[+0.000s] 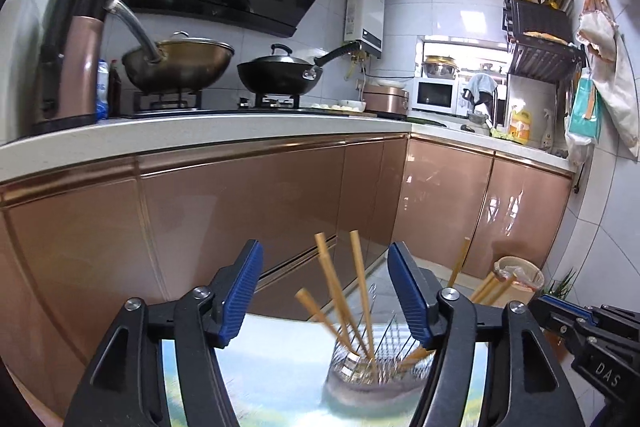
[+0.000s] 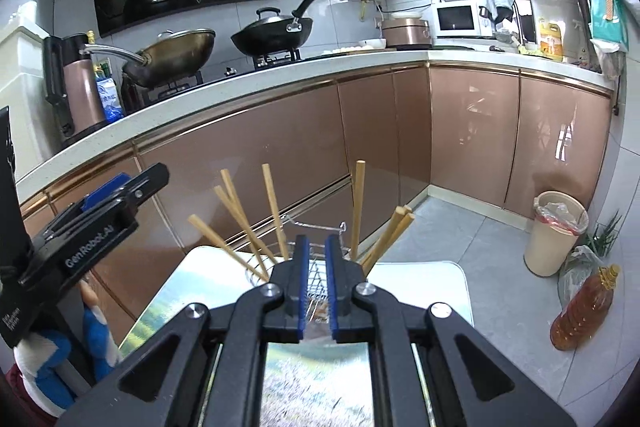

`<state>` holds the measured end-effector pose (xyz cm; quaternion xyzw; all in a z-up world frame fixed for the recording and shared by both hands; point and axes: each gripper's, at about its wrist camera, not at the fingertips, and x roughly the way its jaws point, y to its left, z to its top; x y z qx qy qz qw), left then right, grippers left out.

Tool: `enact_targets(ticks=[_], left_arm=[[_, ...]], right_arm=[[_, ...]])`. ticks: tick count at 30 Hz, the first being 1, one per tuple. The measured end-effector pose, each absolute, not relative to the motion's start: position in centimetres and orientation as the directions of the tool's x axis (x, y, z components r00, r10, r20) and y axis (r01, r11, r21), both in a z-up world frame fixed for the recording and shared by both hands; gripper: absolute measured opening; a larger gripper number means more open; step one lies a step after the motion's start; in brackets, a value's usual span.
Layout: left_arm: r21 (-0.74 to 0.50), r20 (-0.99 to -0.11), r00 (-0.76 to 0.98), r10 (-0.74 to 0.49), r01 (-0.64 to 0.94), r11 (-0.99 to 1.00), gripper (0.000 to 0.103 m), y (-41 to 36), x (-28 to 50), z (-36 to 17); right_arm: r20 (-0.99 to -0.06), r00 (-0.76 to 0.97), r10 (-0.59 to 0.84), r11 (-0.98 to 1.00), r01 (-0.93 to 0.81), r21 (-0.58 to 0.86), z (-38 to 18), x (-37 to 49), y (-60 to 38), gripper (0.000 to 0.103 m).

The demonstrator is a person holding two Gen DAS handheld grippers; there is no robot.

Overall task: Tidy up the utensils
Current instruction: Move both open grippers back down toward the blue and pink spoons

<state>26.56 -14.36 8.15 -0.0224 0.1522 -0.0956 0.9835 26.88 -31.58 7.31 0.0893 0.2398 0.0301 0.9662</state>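
Several wooden chopsticks (image 1: 362, 291) (image 2: 272, 211) stand fanned out in a wire mesh holder (image 1: 372, 359) (image 2: 316, 281) on a small table with a landscape print (image 1: 272, 367) (image 2: 176, 291). My left gripper (image 1: 325, 251) is open above and behind the holder, its blue pads well apart; the chopsticks show through the gap, untouched. It also shows from the side as the left gripper (image 2: 120, 195). My right gripper (image 2: 317, 241) is shut with nothing held, raised just in front of the holder. In the left wrist view the right gripper (image 1: 560, 311) sits at the right edge.
Bronze cabinet doors (image 2: 280, 155) run behind the table under a white counter (image 1: 200, 135) with two woks. A beige bin (image 2: 556, 239), a bagged item and an oil bottle (image 2: 584, 311) stand on the grey floor at right. A blue-white sleeve (image 2: 92, 327) is at lower left.
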Motion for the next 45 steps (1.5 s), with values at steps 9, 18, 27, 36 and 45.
enact_targets(ticks=[9, 18, 27, 36, 45], left_arm=[[-0.053, -0.369, 0.916, -0.156, 0.147, 0.988, 0.07, -9.5, 21.8, 9.4], [-0.054, -0.41, 0.905, -0.112, 0.099, 0.994, 0.073, -5.1, 17.5, 9.9], [-0.084, -0.432, 0.897, -0.091, 0.06, 0.995, 0.076, -1.2, 13.2, 9.2], [-0.1, -0.46, 0.885, -0.077, 0.034, 0.994, 0.077, 1.7, 10.2, 8.1], [-0.104, -0.487, 0.871, -0.071, 0.022, 0.994, 0.078, 4.7, 8.0, 7.4]], right_arm=[[-0.473, 0.875, 0.107, 0.981, -0.017, 0.191, 7.8, 21.9, -29.6, 0.02], [-0.48, 0.87, 0.116, 0.982, -0.027, 0.188, 8.0, 17.6, -27.1, 0.02], [-0.502, 0.855, 0.131, 0.978, -0.03, 0.204, 6.4, 13.5, -25.4, 0.025], [-0.522, 0.842, 0.132, 0.978, -0.024, 0.208, 4.7, 10.0, -24.3, 0.025], [-0.53, 0.838, 0.127, 0.977, -0.013, 0.214, 3.9, 8.3, -23.7, 0.025]])
